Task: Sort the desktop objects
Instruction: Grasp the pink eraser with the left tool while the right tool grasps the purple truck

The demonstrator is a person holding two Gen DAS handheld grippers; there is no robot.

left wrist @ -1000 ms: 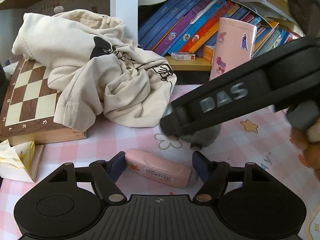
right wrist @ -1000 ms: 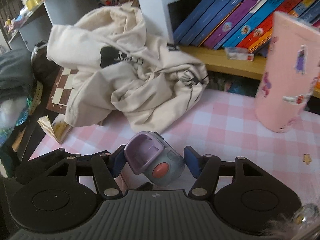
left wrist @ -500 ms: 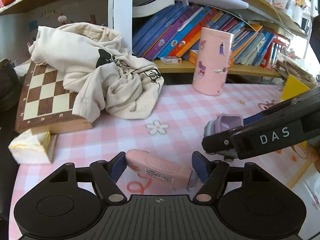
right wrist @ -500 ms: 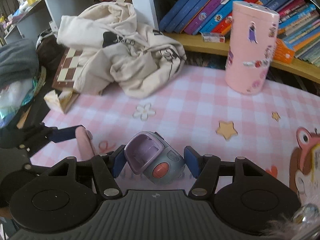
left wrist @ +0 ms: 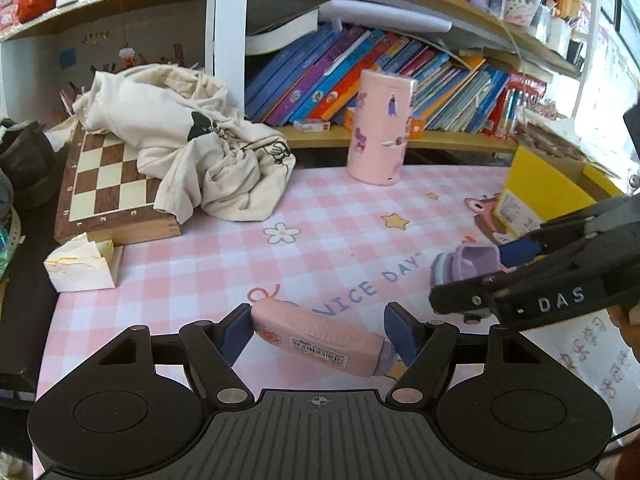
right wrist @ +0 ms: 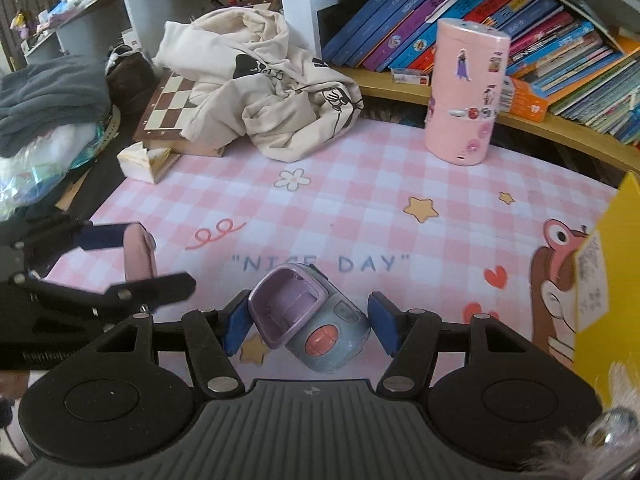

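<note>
- The left gripper (left wrist: 318, 334) has its blue pads pressed on the two ends of a pink oblong case (left wrist: 320, 336), which carries a barcode label and lies crosswise between the fingers, above the desk's front edge toward the front-left corner.
- The right gripper (right wrist: 308, 326) is clamped on a small grey-blue and lilac toy (right wrist: 308, 322) with a red round button; the toy sits tilted between the pads, its lilac hollow facing up, over the front edge near the middle.
- From the left wrist view the right gripper (left wrist: 532, 276) shows side-on at the right with the toy (left wrist: 464, 266) in it; from the right wrist view the left gripper (right wrist: 100, 256) shows at the left with the pink case (right wrist: 138, 256) upright in its pads.
- Whether either object is clear of the mat cannot be told for sure (the fisheye flattens height).
- The pink checked desk mat (right wrist: 360, 168) reads "NICE DAY" and has star and flower prints.
- A tall pink cylinder (right wrist: 464, 92) with stickers stands upright near the desk's back edge, in front of a shelf of slanting books (right wrist: 400, 8).
- A crumpled cream garment (right wrist: 260, 80) lies at the back-left corner, draped partly over a wooden chessboard (left wrist: 104, 184).
- A white paper box (left wrist: 82, 266) rests at the left edge, just in front of the chessboard.
- A yellow box (left wrist: 544, 196) stands at the right edge.
</note>
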